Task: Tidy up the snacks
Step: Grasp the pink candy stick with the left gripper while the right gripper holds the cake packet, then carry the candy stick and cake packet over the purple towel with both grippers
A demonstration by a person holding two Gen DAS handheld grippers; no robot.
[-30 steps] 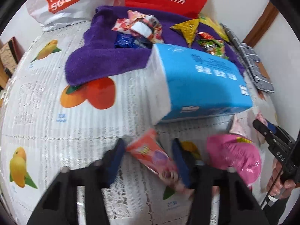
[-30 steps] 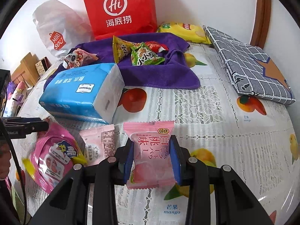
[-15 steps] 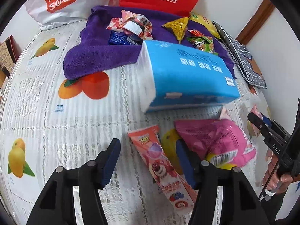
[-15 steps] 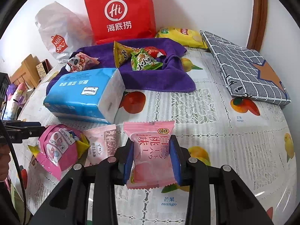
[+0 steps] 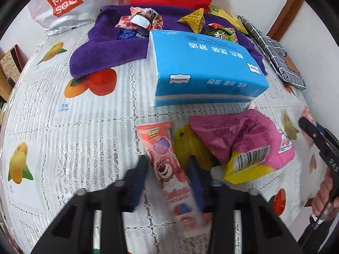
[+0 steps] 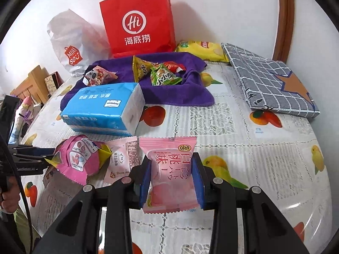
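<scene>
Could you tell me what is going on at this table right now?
A person is sorting snacks with a gripper in each hand. The right gripper is shut on a pale pink snack packet. The left gripper has just been closing around a long red snack stick on the tablecloth, beside a crumpled pink bag. Several snacks already lie on the purple towel behind the blue tissue pack.
</scene>
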